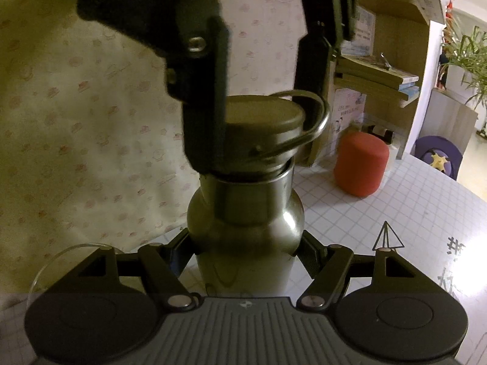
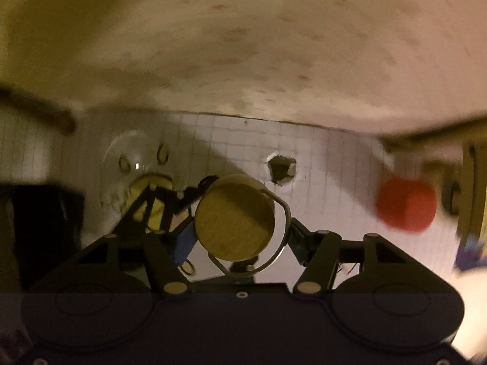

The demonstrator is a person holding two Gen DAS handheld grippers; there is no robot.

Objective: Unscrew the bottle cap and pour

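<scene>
Left gripper: closed on the body of a steel bottle, one finger on each side below the shoulder; the bottle stands upright between them on the table.

Right gripper: comes down from above and is clamped on the cap, fingers on opposite sides. In the left wrist view the same gripper shows as two dark fingers straddling the cap.

Cap: round, flat tan top, with a wire loop hanging at one side. It sits on the bottle neck; a thin gap shows under its rim.

Glass bowl: clear, on the table beyond the right gripper and to its left.

Red cylinder: beyond the bottle, off to the right, well apart from it.

Table: white with a grid pattern.

Bookshelf: beyond the red cylinder, with stacked books.
</scene>
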